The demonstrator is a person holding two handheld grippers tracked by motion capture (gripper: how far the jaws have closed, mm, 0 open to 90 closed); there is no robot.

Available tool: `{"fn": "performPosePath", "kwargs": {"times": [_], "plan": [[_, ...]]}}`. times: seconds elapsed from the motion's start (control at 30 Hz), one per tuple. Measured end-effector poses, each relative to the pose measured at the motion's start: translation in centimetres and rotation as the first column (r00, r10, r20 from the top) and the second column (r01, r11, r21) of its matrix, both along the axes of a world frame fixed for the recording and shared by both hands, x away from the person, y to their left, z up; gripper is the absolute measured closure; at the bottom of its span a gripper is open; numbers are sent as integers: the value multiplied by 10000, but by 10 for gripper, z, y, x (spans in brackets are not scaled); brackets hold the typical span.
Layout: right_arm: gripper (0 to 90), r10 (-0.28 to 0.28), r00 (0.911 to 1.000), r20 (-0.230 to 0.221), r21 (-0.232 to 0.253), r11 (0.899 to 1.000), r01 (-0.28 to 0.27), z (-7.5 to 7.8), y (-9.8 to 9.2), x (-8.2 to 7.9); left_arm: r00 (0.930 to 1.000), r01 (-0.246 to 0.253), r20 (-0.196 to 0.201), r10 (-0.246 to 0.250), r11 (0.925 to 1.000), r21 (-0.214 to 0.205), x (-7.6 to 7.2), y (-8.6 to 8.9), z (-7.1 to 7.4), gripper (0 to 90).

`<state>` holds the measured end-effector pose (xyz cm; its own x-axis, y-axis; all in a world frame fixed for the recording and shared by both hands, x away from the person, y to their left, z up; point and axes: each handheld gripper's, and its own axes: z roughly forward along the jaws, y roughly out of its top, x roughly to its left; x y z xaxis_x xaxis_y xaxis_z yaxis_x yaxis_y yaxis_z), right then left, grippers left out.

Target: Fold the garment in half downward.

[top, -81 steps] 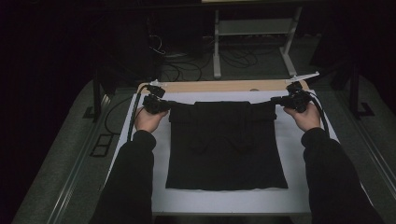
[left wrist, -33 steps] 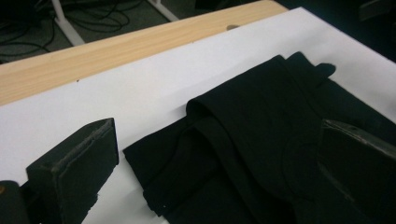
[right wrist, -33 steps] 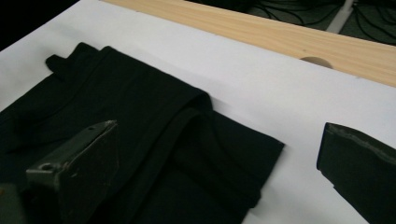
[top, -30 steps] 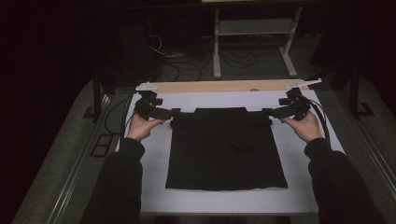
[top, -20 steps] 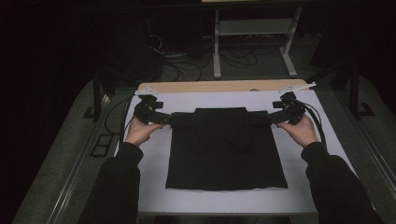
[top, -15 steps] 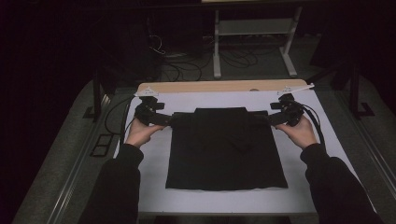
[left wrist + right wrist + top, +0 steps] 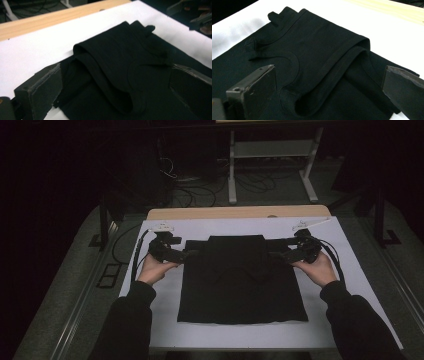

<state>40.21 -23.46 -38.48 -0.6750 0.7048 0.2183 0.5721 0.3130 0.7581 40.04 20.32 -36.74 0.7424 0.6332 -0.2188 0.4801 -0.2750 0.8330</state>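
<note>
Black garment (image 7: 242,277) is laid flat mid-table on the white sheet (image 7: 350,270), top portion already folded down. Left gripper (image 7: 181,254) at 9 o'clock and right gripper (image 7: 287,254) at 3 o'clock are parked at the fold's ends, jaws apart, nothing clamped. Further folds appear outstanding.

Black sleeves (image 7: 127,320), black grippers, trailing cables (image 7: 138,251)

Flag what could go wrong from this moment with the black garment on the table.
1. Both jaws of the left hand-held gripper and of the right hand-held gripper stand open around folded corners of the black garment; closing may catch only the top layer, so the fold could slip apart.
2. Uneven pulls could skew the garment on the white table cover.
</note>
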Motion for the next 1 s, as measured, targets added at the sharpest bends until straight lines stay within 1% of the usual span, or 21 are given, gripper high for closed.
{"fn": "performPosePath", "kwargs": {"times": [0.07,0.13,0.4,0.53,0.6,0.67,0.73,0.83,0.93,1.0], "plan": [[0,35,10000,-83,8,10000,-35,-3,1,0,10000,25,-47,-25,10000,18,0,-2,-3,0],[0,101,9998,-147,-98,9999,-103,-6,3,-1,9998,91,-174,-91,10000,14,0,-5,-6,0],[0,422,9984,-367,-168,9989,-428,-16,13,-3,9981,303,-532,-299,9995,72,0,-13,-19,0],[0,603,9972,-451,-234,9978,-614,-19,17,-4,9975,355,-608,-357,9994,-34,0,-16,-25,0],[2,672,9966,-472,-219,9974,-683,-20,18,-5,9971,381,-664,-382,9993,-23,0,-18,-28,0],[32,799,9954,-527,-149,9966,-808,-22,19,-6,9963,453,-729,-453,9990,-22,-1,-19,-32,0],[39,868,9946,-574,-139,9960,-877,-23,20,-6,9955,485,-807,-489,9988,-74,-2,-21,-36,0],[80,1012,9927,-655,-110,9947,-1021,-26,22,-8,9923,689,-1024,-695,9976,-91,-2,-24,-42,0],[132,1197,9903,-710,-55,9927,-1204,-28,24,-9,9901,801,-1149,-805,9968,-85,-4,-27,-49,0],[137,1233,9894,-769,-85,9922,-1243,-30,25,-9,9894,800,-1205,-808,9967,-113,-4,-28,-53,0]]}}
